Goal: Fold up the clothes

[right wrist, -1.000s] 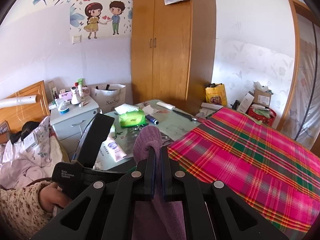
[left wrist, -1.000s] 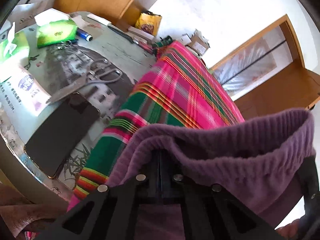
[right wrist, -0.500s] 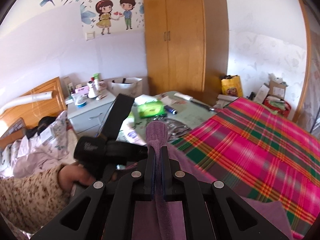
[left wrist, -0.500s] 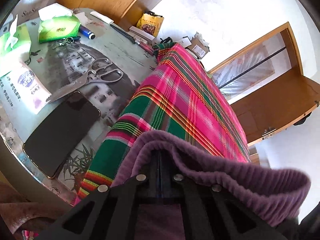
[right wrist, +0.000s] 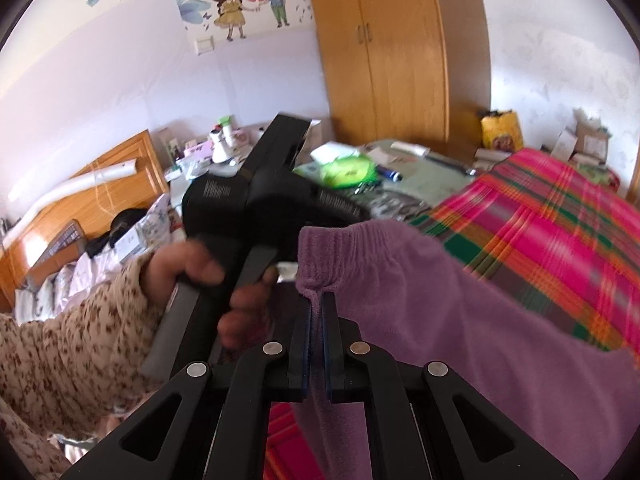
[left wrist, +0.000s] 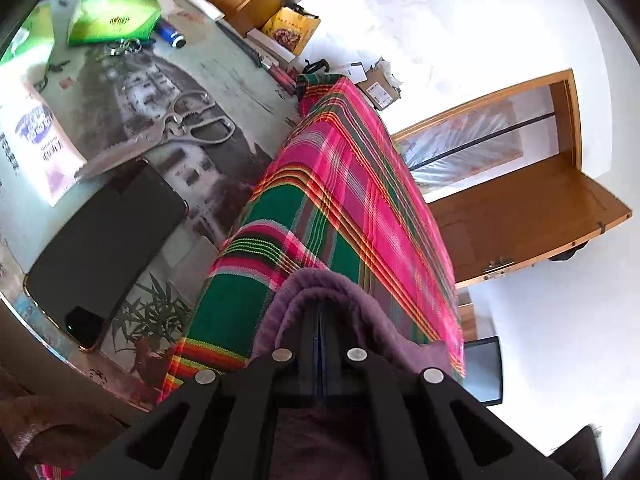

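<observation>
Holding a purple knitted garment (right wrist: 460,320) in both tools, you have it stretched over the near end of the plaid cloth (left wrist: 344,200) that covers part of the desk (left wrist: 224,64). Your left tool (left wrist: 320,320) has its jaws pressed fully together on a fold of the garment, whose ribbed edge bulges up and around the fingertips. Your right tool (right wrist: 317,308) is likewise clamped, with only a thin layer of the purple fabric between its jaws; the ribbed cuff stands just above the tips and the rest of the garment spreads to the right over the plaid.

In the right wrist view your left hand (right wrist: 188,272), in a patterned sleeve (right wrist: 68,328), grips the black handle of the other tool just left of the cuff.

On the bare part of the desk, left of the plaid cloth, lie a dark phone (left wrist: 100,240), a pair of metal scissors (left wrist: 176,132) with its blade tip just beside the phone, a white packet (left wrist: 36,140), and a green tissue pack (left wrist: 112,16). A wooden wardrobe (right wrist: 392,52) stands behind the desk.
</observation>
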{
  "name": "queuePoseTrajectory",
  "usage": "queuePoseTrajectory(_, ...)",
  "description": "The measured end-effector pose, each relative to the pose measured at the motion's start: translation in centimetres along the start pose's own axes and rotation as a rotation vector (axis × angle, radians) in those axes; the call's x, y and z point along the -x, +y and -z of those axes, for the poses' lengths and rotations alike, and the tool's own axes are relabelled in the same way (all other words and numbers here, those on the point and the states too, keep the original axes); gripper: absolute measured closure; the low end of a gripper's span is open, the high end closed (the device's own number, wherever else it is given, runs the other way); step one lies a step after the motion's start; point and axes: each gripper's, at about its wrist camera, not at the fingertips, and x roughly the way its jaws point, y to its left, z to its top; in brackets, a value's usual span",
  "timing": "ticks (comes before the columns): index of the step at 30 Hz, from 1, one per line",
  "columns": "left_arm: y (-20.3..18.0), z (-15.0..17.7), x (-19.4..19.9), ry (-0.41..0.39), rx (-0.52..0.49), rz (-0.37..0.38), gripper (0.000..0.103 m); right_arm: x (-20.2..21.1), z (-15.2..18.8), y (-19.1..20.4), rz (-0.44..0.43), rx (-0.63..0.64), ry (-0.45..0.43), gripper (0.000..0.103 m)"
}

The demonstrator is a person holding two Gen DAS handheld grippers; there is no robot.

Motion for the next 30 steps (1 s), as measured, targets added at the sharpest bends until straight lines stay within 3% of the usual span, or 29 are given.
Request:
queuePoseTrajectory(11, 0.3, -0.6, 0.0, 0.058, -0.008, 0.023, 0.102, -4.0, 2.2, 0.8, -0.057, -0.038, 0.097, 0.098)
queuePoseTrajectory(18, 0.3, -0.8, -0.1, 0.073, -0.01, 0.014, 0.102, -4.8, 2.4, 0.8, -0.068, -0.047, 0.108, 0.098)
queuePoseTrajectory(21, -0.4, -0.7, 0.2, 0.062, -0.04, -0.028, 0.102, -5.4, 2.5, 0.6, -0.065, -0.057, 0.119, 0.098)
queuePoseTrajectory(27, -1.4, -0.2, 2.6, -0.04, -0.085, -0.148, 0.1, -5.9, 2.6, 0.8, -0.055, -0.048, 0.127, 0.097)
queuePoseTrajectory(30, -1.4, 0.0, 4.2, -0.082, -0.071, -0.152, 0.1, -6.0, 2.6, 0.8, -0.051, -0.046, 0.127, 0.096)
